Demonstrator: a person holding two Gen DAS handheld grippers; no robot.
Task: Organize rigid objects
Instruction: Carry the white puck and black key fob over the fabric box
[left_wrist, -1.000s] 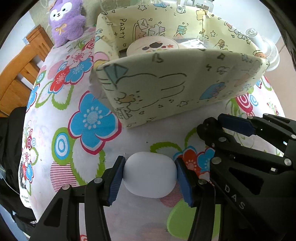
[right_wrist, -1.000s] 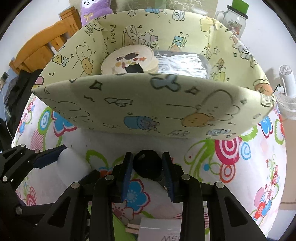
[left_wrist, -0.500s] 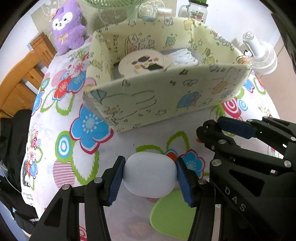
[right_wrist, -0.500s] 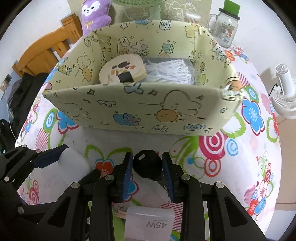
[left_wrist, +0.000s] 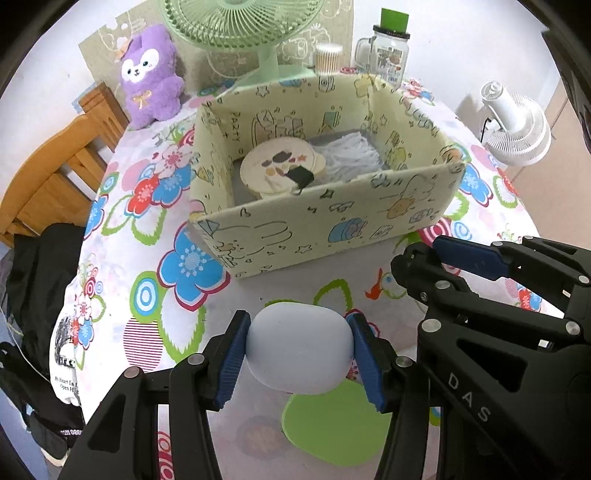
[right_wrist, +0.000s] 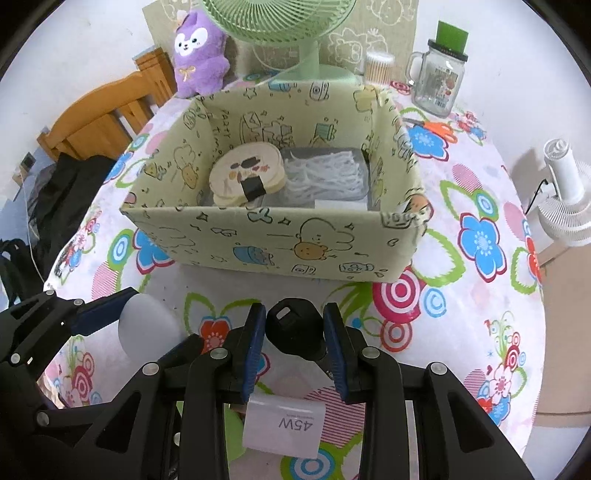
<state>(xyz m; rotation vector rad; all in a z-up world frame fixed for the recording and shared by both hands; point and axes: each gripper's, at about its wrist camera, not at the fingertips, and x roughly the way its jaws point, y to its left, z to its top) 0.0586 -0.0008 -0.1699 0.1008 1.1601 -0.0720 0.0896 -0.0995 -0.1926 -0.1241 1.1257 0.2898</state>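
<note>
My left gripper (left_wrist: 298, 349) is shut on a rounded white case (left_wrist: 298, 347), held above the flowered tablecloth. My right gripper (right_wrist: 294, 334) is shut on a small black round object (right_wrist: 293, 328); it also shows at the right of the left wrist view (left_wrist: 436, 258). Ahead of both stands a pale yellow cartoon-print storage box (left_wrist: 332, 221) (right_wrist: 280, 251). Inside it lie a round patterned tin (right_wrist: 247, 177) and a tray of white strands (right_wrist: 325, 175). A white 45W charger (right_wrist: 284, 424) lies on the table under my right gripper.
Behind the box stand a green fan (right_wrist: 295, 33), a purple plush toy (right_wrist: 199, 51), a glass mug jar with a green lid (right_wrist: 439, 77) and a tub of cotton swabs (right_wrist: 378, 66). A small white fan (right_wrist: 569, 199) is right, a wooden chair (left_wrist: 48, 170) left. A green coaster (left_wrist: 336, 424) lies below.
Both grippers have risen and drawn back with their objects still held. The box looks smaller and its inside shows more; the fan and jar behind it came into view.
</note>
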